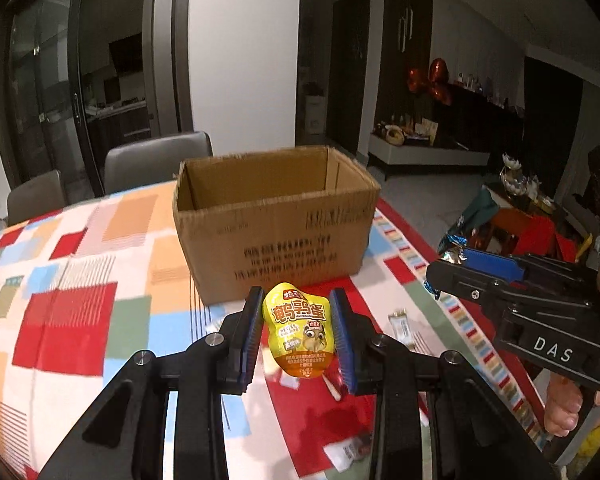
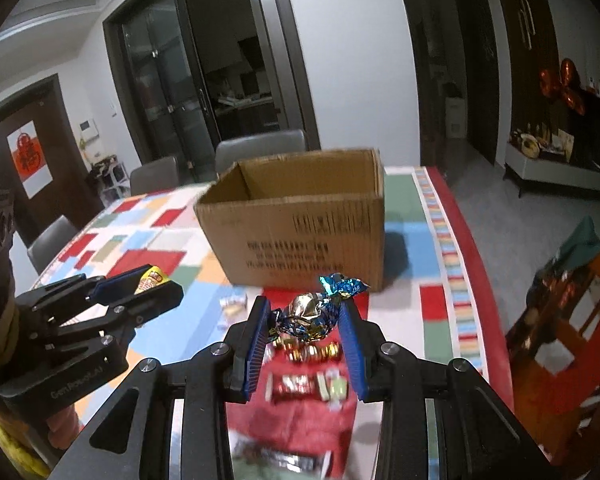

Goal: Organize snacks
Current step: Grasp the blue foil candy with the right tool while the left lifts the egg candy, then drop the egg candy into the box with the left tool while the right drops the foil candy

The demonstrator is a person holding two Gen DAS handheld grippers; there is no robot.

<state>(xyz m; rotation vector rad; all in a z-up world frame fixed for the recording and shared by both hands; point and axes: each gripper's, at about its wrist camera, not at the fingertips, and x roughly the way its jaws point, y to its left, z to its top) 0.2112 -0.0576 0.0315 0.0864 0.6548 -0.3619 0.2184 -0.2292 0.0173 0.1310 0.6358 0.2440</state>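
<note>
An open cardboard box (image 1: 276, 224) (image 2: 300, 220) stands on the patterned tablecloth ahead of both grippers. My left gripper (image 1: 298, 310) is shut on a yellow snack packet (image 1: 298, 328), held above the table in front of the box; the right wrist view shows that packet (image 2: 153, 279) at the left. My right gripper (image 2: 305, 306) is shut on a blue and gold foil candy (image 2: 312, 312), also raised short of the box. In the left wrist view the right gripper (image 1: 448, 270) comes in from the right with that candy (image 1: 454, 250).
Several small wrapped snacks (image 2: 308, 368) lie on the tablecloth (image 1: 68, 280) under the grippers. Grey chairs (image 1: 156, 162) stand behind the table. A person's hand (image 1: 562, 406) grips the right handle. Beyond the table's right edge a low stand (image 2: 572, 304) holds clutter.
</note>
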